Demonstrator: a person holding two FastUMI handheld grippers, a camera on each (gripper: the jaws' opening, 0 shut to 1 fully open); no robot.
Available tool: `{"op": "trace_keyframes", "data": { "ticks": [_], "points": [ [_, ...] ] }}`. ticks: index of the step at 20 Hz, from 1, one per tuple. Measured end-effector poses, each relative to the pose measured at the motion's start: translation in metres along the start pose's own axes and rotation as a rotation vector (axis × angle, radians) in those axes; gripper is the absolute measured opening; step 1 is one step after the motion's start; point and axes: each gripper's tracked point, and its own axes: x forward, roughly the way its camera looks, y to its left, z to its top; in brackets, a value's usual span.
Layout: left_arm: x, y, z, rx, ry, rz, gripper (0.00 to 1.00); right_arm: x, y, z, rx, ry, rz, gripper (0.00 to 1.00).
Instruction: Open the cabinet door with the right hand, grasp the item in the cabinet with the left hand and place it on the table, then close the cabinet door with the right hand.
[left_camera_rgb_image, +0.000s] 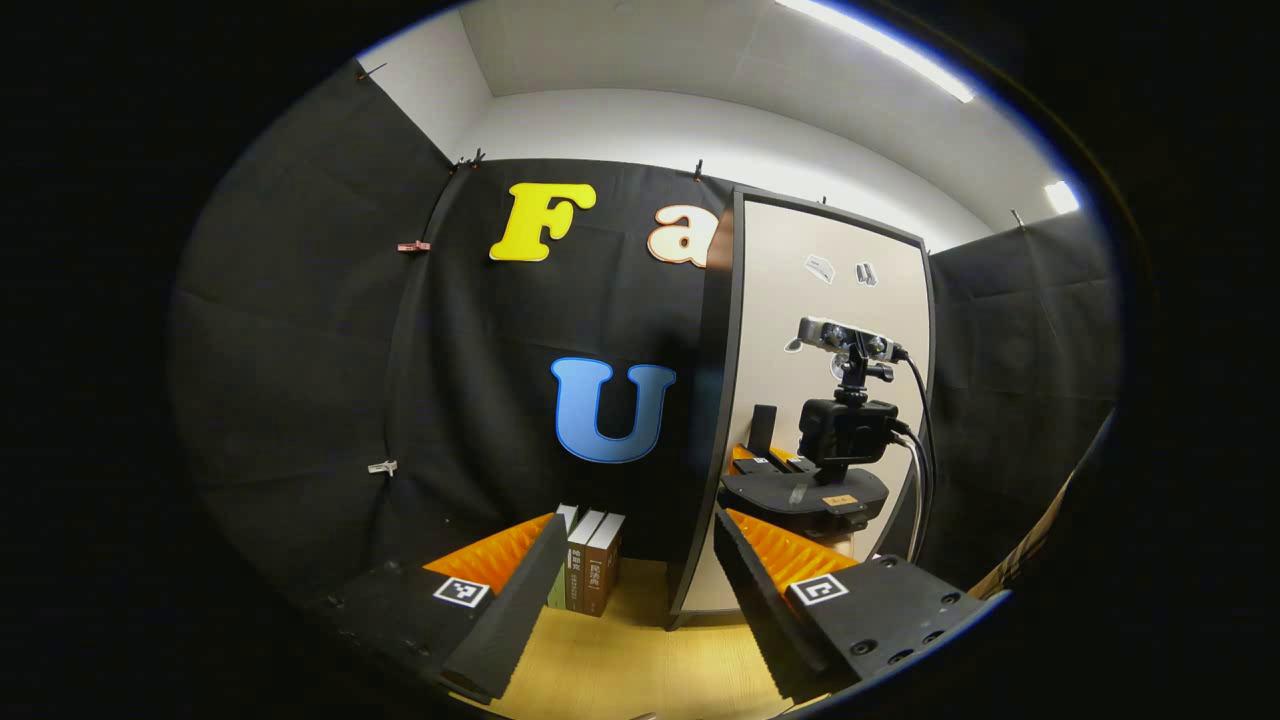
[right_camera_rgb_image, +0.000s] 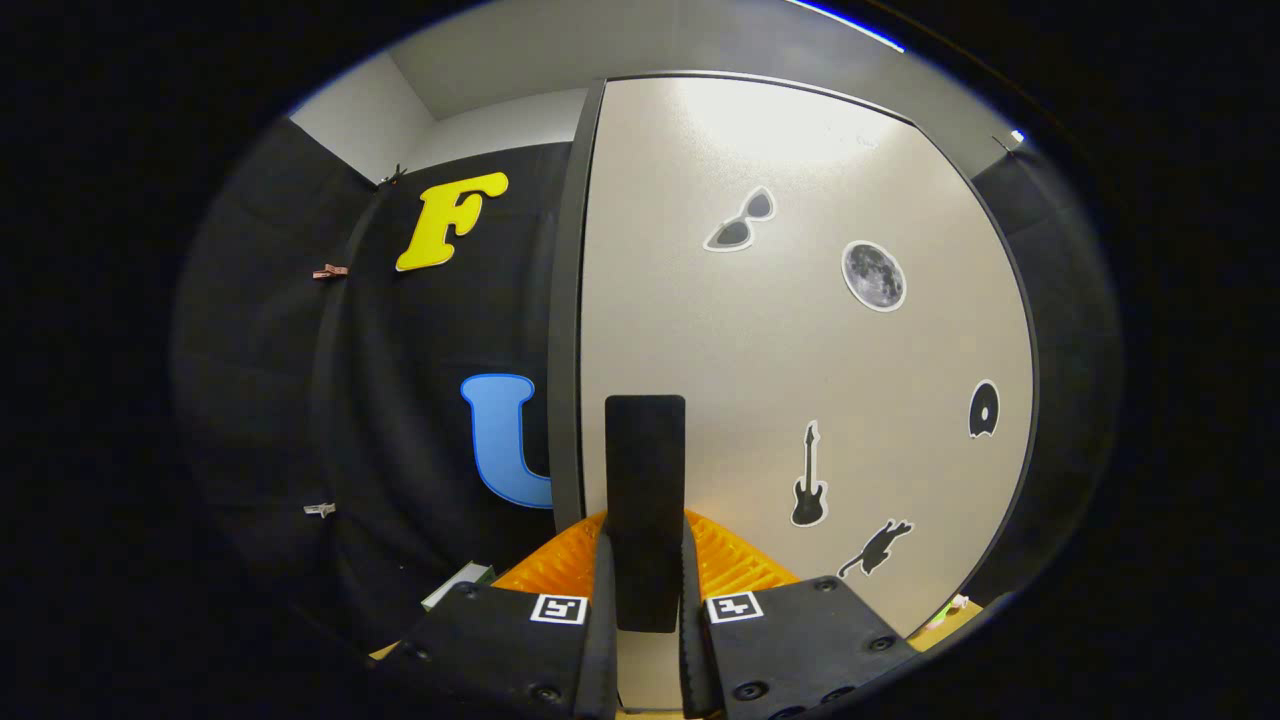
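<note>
Right claw (right_camera_rgb_image: 645, 590) clamped on upright black door handle (right_camera_rgb_image: 645, 500), lower centre of frame, at cabinet door (right_camera_rgb_image: 800, 330) left edge. Left claw (left_camera_rgb_image: 640, 600) spread wide, empty. Door edge-on, centre right; item inside cabinet not discernible.

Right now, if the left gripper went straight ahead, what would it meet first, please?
Probably the books standing on the table, slightly left of the left gripper line; the door edge lies just right. Depth is unclear.
</note>
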Motion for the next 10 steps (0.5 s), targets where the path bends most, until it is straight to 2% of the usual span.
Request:
{"op": "trace_keyframes", "data": {
  "ticks": [2,10],
  "points": [
    [-0.002,0.001,0.000,-0.011,-0.002,-0.006,0.93,-0.001,0.000,-0.001,0.003,0.011,0.021,0.19],
    [-0.014,-0.001,0.000,0.014,-0.010,-0.051,0.93,-0.033,0.003,0.005,0.008,0.025,0.103,0.19]
  ]
}}
